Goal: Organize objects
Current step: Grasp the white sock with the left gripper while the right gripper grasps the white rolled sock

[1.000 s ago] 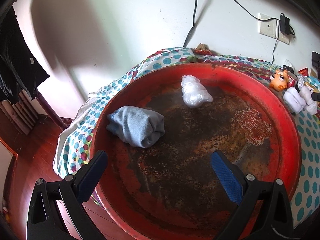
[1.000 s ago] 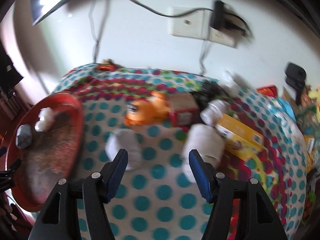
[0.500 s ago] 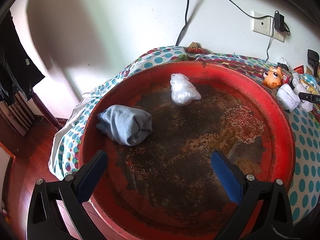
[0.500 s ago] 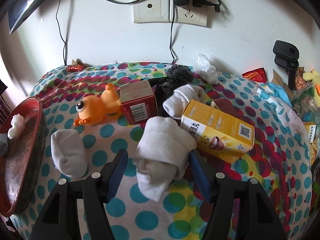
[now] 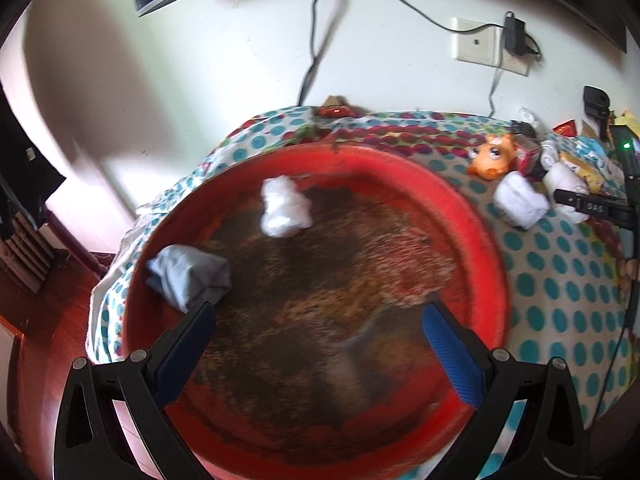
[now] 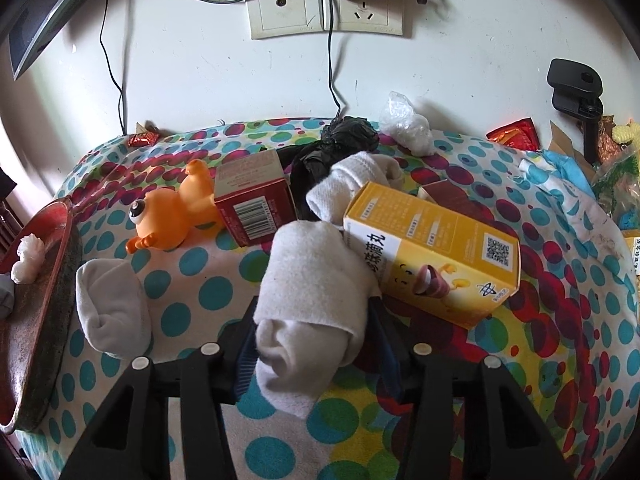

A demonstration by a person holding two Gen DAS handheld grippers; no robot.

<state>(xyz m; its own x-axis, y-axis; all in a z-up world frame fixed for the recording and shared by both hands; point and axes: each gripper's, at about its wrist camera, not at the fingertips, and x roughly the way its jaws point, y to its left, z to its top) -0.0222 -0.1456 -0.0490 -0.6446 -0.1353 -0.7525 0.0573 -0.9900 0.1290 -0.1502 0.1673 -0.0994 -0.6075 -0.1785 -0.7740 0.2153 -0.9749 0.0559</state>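
Three rolled white socks (image 6: 312, 300) lie on the cloth. Two cartons (image 6: 432, 256), one orange toy (image 6: 172, 212). One red tray (image 5: 472, 216) at nine o'clock holds two bundles (image 5: 284, 208).

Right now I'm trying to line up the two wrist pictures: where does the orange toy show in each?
Left wrist view: the orange toy sits far upper right, on the dotted cloth beyond the red tray.
Right wrist view: the orange toy lies left of centre, against the red box.
Shared landmark: the wall socket above the table.
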